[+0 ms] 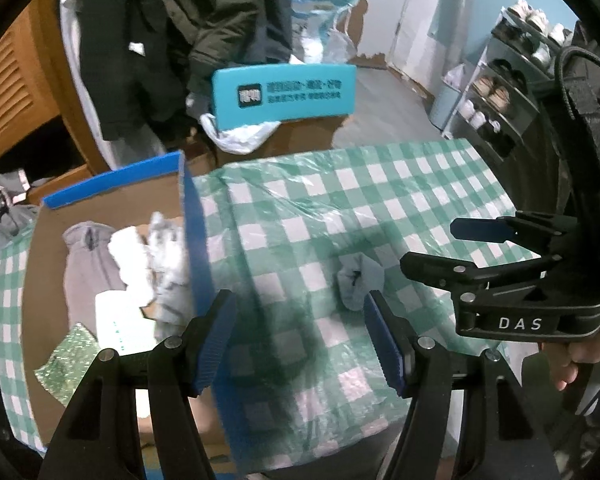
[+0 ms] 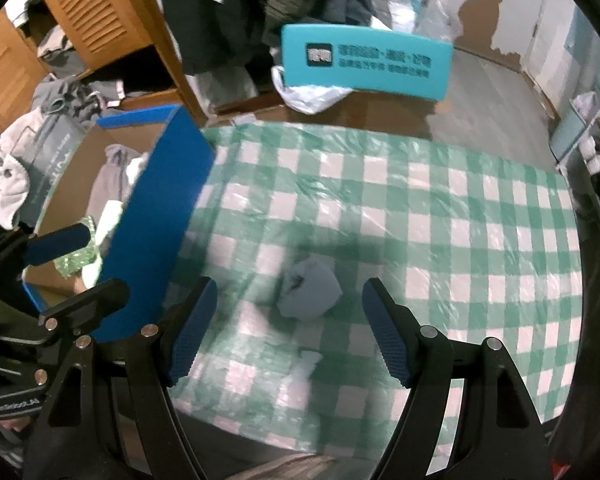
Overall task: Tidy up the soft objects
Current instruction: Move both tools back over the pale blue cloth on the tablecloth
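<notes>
Both wrist cameras look steeply down from close above the checked table (image 1: 380,200). The left view sits nearer the blue box (image 1: 196,240), the right view further along. They share the table, box (image 2: 156,216) and teal chair back (image 2: 364,60).

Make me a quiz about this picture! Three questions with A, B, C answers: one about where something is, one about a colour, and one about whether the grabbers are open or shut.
1. Where is the small pale blue cloth?
A. Inside the box
B. On the checked tablecloth
C. On the floor

2. What colour is the outside of the box?
A. Blue
B. Red
C. Yellow

3. How is the right gripper?
A. Shut on the cloth
B. Shut on nothing
C. Open

Answers:
1. B, it lies alone on the green and white tablecloth, beside the box.
2. A, its outer wall is bright blue, the inside brown card.
3. C, its fingers stand wide apart with the cloth ahead, untouched.
</notes>
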A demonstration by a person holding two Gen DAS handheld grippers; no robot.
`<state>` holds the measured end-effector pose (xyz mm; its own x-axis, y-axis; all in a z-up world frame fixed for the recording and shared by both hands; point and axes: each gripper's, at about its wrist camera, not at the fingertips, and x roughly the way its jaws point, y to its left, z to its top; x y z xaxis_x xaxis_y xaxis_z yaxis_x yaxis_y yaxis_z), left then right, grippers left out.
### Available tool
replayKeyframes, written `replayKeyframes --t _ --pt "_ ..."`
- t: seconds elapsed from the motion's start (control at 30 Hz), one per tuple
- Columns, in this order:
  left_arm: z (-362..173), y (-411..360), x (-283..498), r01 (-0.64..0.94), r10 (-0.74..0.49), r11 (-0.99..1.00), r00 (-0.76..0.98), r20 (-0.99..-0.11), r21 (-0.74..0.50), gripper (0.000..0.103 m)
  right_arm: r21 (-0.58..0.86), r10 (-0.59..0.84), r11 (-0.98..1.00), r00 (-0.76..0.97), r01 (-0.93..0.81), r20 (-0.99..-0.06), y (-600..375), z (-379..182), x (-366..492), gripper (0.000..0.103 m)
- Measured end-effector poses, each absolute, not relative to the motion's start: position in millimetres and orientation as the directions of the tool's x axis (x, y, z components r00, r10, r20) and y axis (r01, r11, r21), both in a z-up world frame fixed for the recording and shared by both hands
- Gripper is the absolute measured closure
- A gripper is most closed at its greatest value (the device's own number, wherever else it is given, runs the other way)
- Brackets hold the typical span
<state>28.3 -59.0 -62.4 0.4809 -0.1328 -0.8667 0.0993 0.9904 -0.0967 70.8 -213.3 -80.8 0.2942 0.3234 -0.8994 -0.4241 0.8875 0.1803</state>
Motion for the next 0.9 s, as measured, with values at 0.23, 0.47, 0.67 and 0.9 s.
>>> replayKeyframes --t 0.23,0.47,0.67,0.9 --pt "-88 -73 34 0.102 -0.191 0.981 0.400 -0.897 -0.164 0.036 0.159 0.270 0.913 0.267 -0.375 -0.925 -236 -108 72 0.028" --pt "-111 -82 33 0.090 -0.198 0.980 0.350 -0.915 -0.177 0.036 0.165 0.247 0.916 0.190 -0.365 -0.950 -243 -140 63 0.028" --pt "-126 -90 27 0.110 -0.177 0.983 0.316 -0.932 -0.149 0.036 0.136 0.206 0.913 0.148 -0.386 -0.967 -237 -161 56 0.028" --pt "-143 -91 25 0.095 -0.170 0.984 0.270 -0.948 -0.150 0.036 0.128 0.181 0.912 0.103 -0.390 -0.978 -233 -181 49 0.028"
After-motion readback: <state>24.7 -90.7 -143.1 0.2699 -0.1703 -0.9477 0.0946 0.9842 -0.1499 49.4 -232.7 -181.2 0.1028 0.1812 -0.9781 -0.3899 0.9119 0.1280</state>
